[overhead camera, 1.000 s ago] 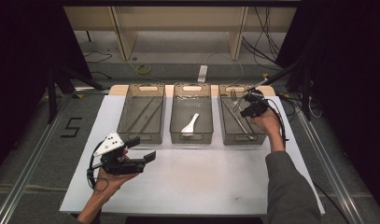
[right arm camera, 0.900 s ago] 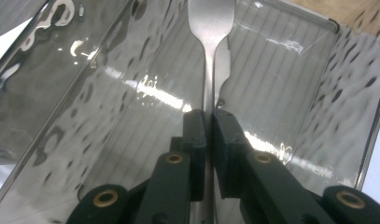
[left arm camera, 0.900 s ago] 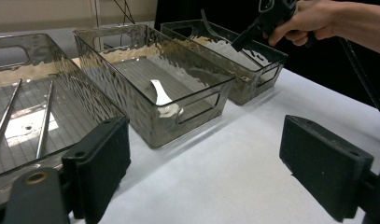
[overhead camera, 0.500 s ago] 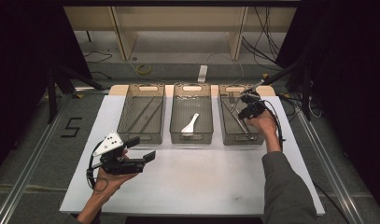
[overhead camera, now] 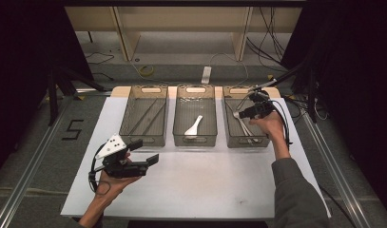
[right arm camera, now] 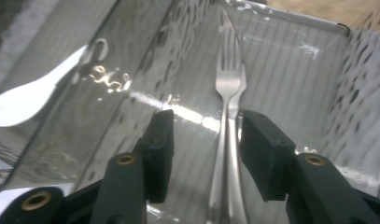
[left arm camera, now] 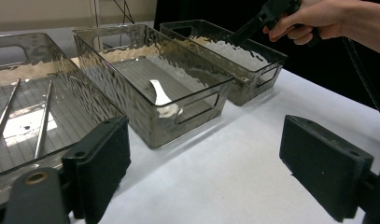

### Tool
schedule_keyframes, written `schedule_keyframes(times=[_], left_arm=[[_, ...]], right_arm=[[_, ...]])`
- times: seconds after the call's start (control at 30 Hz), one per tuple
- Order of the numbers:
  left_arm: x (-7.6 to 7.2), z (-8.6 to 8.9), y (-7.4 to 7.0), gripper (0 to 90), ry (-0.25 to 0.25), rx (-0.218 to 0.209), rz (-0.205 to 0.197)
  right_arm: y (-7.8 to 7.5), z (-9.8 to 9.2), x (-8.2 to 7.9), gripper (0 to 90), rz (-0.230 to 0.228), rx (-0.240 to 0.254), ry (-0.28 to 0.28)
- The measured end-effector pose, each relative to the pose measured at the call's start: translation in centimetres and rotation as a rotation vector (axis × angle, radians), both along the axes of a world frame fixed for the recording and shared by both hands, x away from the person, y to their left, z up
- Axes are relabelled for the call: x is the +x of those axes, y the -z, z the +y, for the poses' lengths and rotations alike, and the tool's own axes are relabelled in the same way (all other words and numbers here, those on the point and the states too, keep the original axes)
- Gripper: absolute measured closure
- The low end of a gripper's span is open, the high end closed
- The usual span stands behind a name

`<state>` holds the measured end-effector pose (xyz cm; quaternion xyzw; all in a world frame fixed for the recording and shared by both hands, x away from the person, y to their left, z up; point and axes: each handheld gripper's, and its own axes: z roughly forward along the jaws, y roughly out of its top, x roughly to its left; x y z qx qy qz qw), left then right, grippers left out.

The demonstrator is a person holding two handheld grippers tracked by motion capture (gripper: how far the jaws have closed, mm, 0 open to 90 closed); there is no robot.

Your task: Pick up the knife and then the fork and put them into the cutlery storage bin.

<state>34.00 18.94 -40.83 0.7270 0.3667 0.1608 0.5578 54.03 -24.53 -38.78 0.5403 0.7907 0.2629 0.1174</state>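
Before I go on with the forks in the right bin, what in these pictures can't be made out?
- How many forks lie stacked: in the right gripper view they overlap, and the bottom edge cuts the handles.
- Whether the right gripper, its jaws just opening, touches a fork: there is a gap to the left jaw, and the right one is too close to tell.
- Right bin contents in the high view: the hand covers part, the rest is too small.
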Motion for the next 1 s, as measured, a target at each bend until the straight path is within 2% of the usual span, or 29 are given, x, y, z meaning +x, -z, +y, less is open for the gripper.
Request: schedule_keyframes(times=[0.13, 0.2, 0.3, 0.43, 0.47, 0.73, 0.87, 1.0], left_arm=[[0.0, 0.0, 0.0, 15.6, 0.002, -0.003, 0.003], [0.0, 0.0, 0.0, 15.6, 0.004, -0.007, 0.003], [0.1, 0.1, 0.1, 15.6, 0.008, -0.019, 0.015], [0.1, 0.1, 0.1, 15.6, 0.017, -0.037, 0.027], [0.2, 0.1, 0.1, 15.6, 0.018, -0.047, 0.031], [0.1, 0.0, 0.2, 15.6, 0.027, -0.04, 0.038], [0.2, -0.1, 0.2, 15.6, 0.032, -0.041, 0.042], [0.2, -0.1, 0.3, 15.6, 0.033, -0.041, 0.045]], right_arm=[[0.0, 0.4, -0.6, 48.8, -0.017, 0.032, -0.011], [0.0, 0.5, -0.9, 46.7, -0.023, 0.063, -0.022], [-0.2, 1.0, -1.7, 42.5, -0.044, 0.062, -0.035], [-0.6, 1.6, -3.1, 38.2, -0.081, 0.101, -0.067], [-0.7, 1.8, -3.4, 36.9, -0.092, 0.097, -0.074], [-1.1, 2.8, -6.3, 33.3, -0.165, 0.132, -0.143], [-0.9, 2.7, -7.2, 32.3, -0.18, 0.148, -0.149], [-0.9, 2.8, -8.2, 31.7, -0.197, 0.185, -0.16]])
